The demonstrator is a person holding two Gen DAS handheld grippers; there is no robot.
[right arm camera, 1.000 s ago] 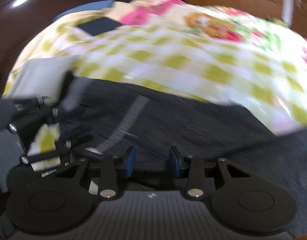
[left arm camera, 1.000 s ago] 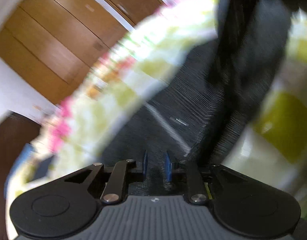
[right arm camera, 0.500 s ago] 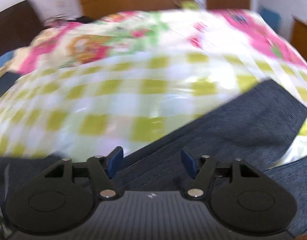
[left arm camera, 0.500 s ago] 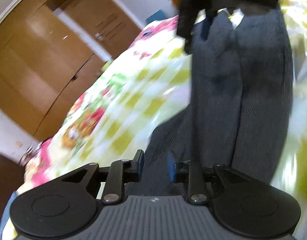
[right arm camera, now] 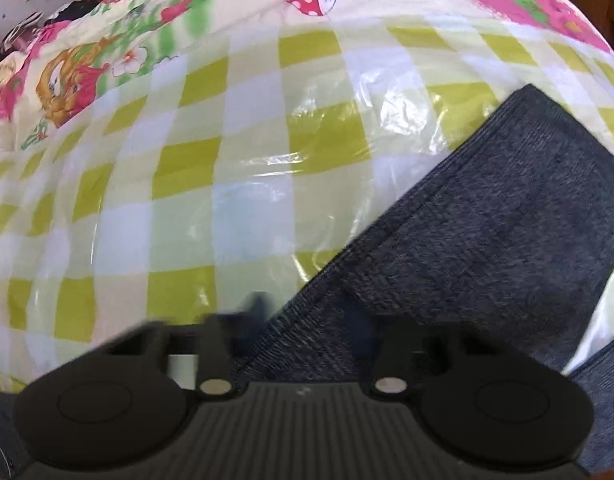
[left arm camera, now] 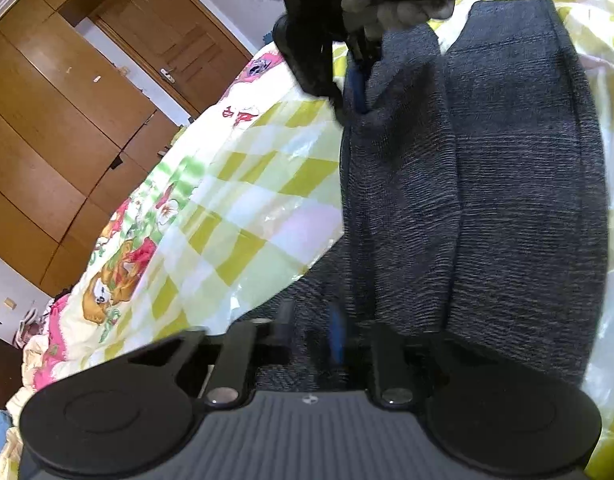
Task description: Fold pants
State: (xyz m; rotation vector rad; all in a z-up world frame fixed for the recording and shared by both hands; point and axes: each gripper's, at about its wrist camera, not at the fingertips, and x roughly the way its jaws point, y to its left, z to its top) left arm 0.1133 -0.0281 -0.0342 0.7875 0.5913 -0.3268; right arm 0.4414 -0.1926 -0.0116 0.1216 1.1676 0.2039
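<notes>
Dark grey pants [left arm camera: 487,184] lie on a bed with a green-and-white checked plastic cover [left arm camera: 243,208], both legs side by side. My left gripper [left arm camera: 311,332] sits at the near edge of the pants with its jaws narrowly apart around the cloth. My right gripper shows in the left wrist view [left arm camera: 359,80] at the far end, its blue fingers on the cloth edge. In the right wrist view the pants [right arm camera: 487,240] run away to the right and my right gripper [right arm camera: 311,320] is open over their edge, blurred.
Wooden wardrobe doors [left arm camera: 67,92] and a room door [left arm camera: 179,52] stand beyond the bed. A cartoon-print quilt [right arm camera: 107,48] in pink and green covers the far part of the bed. A dark headboard shows at the lower left of the left wrist view.
Both grippers have swung across the bed with the pants. The pants now lie stretched out with the legs side by side, and the right jaws have opened wider.
</notes>
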